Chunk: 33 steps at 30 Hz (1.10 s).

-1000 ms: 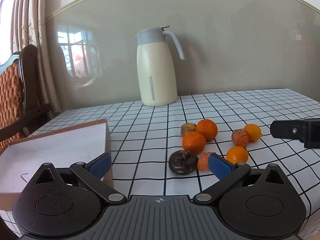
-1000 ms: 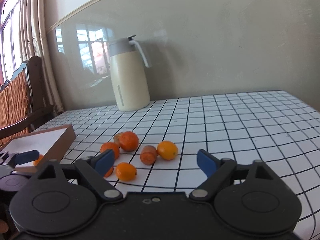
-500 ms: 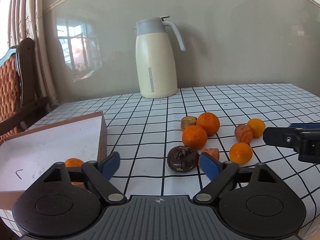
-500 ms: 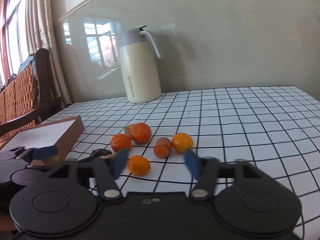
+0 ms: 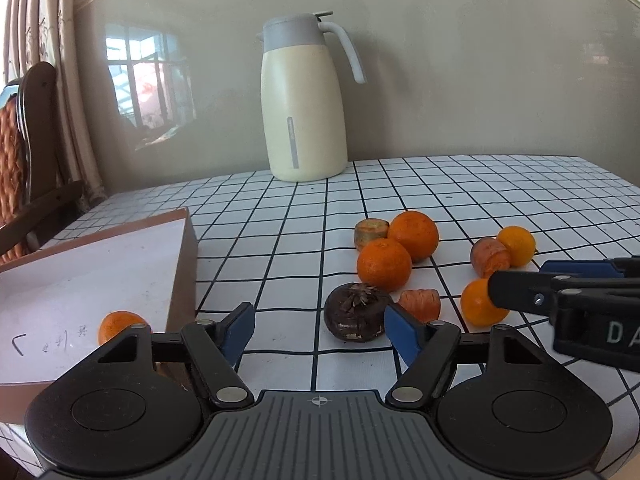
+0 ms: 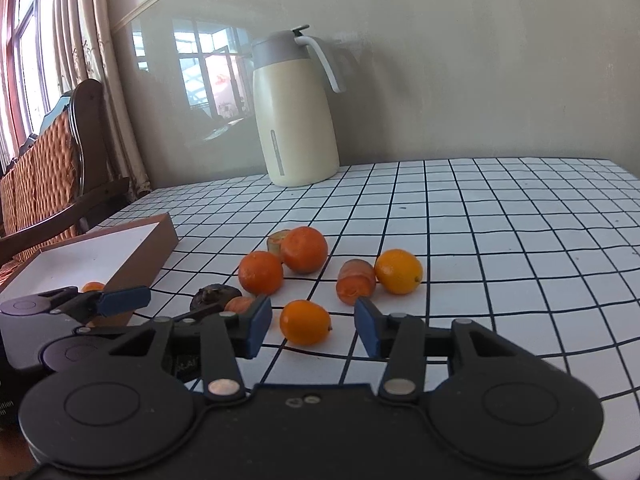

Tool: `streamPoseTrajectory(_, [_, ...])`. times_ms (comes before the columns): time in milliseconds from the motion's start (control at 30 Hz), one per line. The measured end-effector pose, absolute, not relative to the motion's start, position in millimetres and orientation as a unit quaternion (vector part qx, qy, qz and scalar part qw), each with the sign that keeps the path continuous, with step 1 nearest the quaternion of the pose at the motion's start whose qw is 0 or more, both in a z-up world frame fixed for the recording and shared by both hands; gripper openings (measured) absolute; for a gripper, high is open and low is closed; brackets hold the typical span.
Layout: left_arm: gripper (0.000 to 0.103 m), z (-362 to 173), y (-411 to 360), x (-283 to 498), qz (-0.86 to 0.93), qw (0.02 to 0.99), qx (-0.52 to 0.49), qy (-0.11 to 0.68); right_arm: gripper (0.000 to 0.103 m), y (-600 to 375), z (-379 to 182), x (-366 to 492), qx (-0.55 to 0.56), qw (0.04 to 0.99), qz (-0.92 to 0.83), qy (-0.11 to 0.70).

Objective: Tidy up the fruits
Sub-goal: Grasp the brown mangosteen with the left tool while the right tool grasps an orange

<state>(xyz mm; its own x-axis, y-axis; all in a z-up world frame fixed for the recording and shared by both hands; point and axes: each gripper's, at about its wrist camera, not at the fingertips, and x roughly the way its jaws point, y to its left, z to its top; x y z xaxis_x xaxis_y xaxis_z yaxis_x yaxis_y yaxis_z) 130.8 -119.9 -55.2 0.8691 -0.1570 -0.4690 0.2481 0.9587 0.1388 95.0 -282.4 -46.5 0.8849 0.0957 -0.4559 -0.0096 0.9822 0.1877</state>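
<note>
On the checked table point(image 6: 500, 216) lie two tangerines point(image 6: 261, 273), two kumquats point(image 6: 305, 322), three carrot pieces point(image 6: 355, 282) and one dark brown fruit point(image 5: 357, 312); a third tangerine point(image 5: 116, 326) sits in the box point(image 5: 100, 264). One jug point(image 5: 303, 100) stands at the wall. The left gripper point(image 5: 319, 330) is wide open and empty, just before the dark fruit. The right gripper point(image 6: 313, 322) is half open, fingers either side of the near kumquat, not gripping. Only the left view shows the dark fruit whole; only the right view shows both grippers together

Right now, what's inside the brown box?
One small orange lies on the white floor of the brown box. The left tongs cover the box's near corner, so anything there is hidden.
</note>
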Motion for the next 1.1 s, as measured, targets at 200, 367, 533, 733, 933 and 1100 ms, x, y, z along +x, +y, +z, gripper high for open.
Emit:
streamPoseTrajectory(200, [0.072,-60.1,-127.3,137.8,-0.117,0.957,0.101,0.244,0.037,-282.0,-50.6,102.5,0.102,0.963,0.028,0.249])
streamPoseTrajectory(367, [0.07,-64.2,-132.4,142.9,-0.118,0.956,0.102,0.248,0.037,-282.2,-53.4,108.0,0.112,0.96,0.023,0.256])
streamPoseTrajectory(533, [0.051,-64.6,-136.9,145.7,-0.13,0.955,0.099,0.246,0.036,-286.3,-55.4,111.4,0.125,0.957,0.016,0.259])
streamPoseTrajectory(733, [0.043,-65.3,-139.5,144.8,-0.132,0.957,0.096,0.242,0.033,-285.7,-57.4,114.5,0.135,0.955,0.019,0.262])
streamPoseTrajectory(933, [0.042,-66.3,-134.8,142.8,-0.126,0.958,0.094,0.239,0.033,-283.7,-59.8,118.1,0.141,0.952,0.025,0.269])
streamPoseTrajectory(1100, [0.042,-66.7,-133.4,142.3,-0.122,0.959,0.093,0.236,0.03,-282.4,-61.0,119.9,0.143,0.952,0.028,0.269])
